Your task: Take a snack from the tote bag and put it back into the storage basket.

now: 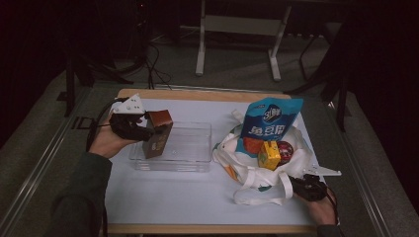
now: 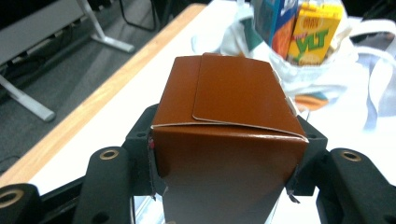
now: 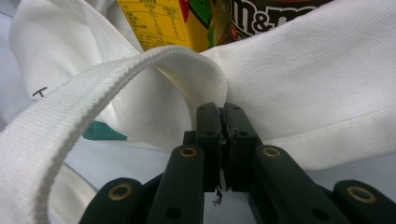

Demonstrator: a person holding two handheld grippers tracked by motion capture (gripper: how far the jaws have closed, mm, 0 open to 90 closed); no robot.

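Brown carton over the tray, bag pinned at its edge.

I see the brown carton [image 1: 158, 132] clamped between my left gripper's [image 1: 129, 123] jaws, tilted above the left end of the clear plastic tray [image 1: 190, 148]. My right gripper [image 1: 307, 187] is closed tight on the rim of the white tote bag [image 1: 247, 170], where 1 strap meets the cloth. In the bag stand a blue snack pouch [image 1: 269, 123] and a yellow drink box [image 1: 269, 155].

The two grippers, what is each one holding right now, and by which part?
The left gripper clamps the brown carton by its two side walls, near the top. The right gripper pinches the white tote bag by its fabric, beside a handle strap.
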